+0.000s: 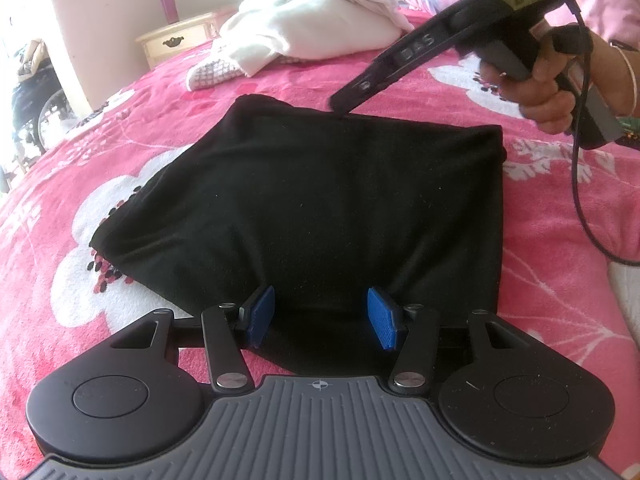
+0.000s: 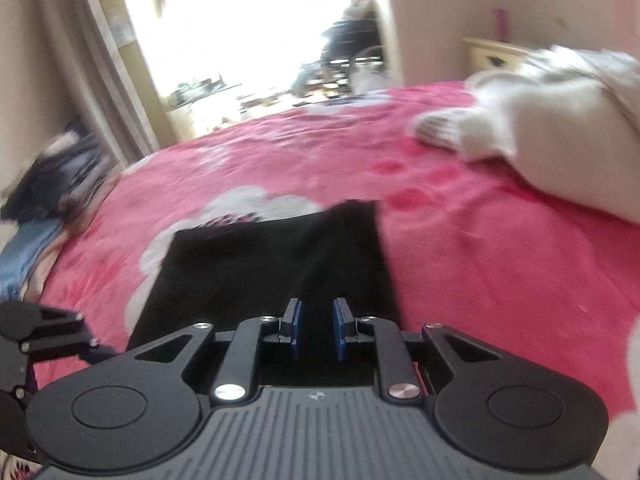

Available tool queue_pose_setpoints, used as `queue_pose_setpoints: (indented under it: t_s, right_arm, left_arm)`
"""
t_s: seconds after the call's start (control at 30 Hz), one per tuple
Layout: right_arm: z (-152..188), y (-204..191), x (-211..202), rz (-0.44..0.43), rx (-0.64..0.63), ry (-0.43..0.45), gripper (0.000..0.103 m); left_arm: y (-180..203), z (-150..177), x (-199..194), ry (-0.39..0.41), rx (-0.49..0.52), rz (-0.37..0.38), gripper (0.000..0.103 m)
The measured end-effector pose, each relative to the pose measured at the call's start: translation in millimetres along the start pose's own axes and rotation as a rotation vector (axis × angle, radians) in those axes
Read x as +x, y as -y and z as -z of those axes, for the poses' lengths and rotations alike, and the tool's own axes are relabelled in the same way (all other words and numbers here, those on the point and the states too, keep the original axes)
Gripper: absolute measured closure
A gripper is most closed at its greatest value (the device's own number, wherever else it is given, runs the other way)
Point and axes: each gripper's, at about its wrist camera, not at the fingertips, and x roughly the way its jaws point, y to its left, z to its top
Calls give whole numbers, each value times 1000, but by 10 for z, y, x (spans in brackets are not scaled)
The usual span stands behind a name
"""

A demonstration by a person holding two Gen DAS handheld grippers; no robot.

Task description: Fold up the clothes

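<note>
1. A folded black fabric garment (image 1: 312,208) lies flat on a pink fleece bedspread with white flowers (image 1: 560,280), well in from the bed's edges, forming a rough rectangle.
2. The left gripper (image 1: 320,318) hovers at the near edge of the black garment, its blue-padded fingers (image 1: 262,314) about half spread. The cloth lies below and between them, but the pads press on nothing.
3. The right gripper (image 2: 316,328) sits over the garment's other side, blurred by motion. Its jaws stand narrowly apart and are opening, with only a slim gap between the blue pads (image 2: 340,330); no cloth is pinched in that gap.
4. In the left wrist view, a person's hand (image 1: 544,84) holds the right gripper's black handle above the garment's far edge, and a black cable (image 1: 580,184) hangs from it.
5. A heap of white cloth (image 1: 320,24) lies toward the far side of the bed.
6. A cream bedside cabinet with a dark handle (image 1: 176,42) stands beyond the bed's far corner.
</note>
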Motion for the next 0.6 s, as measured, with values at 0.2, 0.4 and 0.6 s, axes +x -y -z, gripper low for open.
queue_pose_setpoints:
  t_s: [0.2, 0.4, 0.6]
  right_arm:
    - [-12, -40, 386, 30, -49, -89, 88]
    - [-136, 267, 353, 78, 48, -41, 88]
    - [-324, 346, 228, 46, 56, 6, 84]
  left_arm:
    - [20, 2, -6, 3, 1, -3, 51]
    - [12, 9, -7, 6, -3, -2, 51]
    - [0, 11, -3, 5, -9, -1, 51]
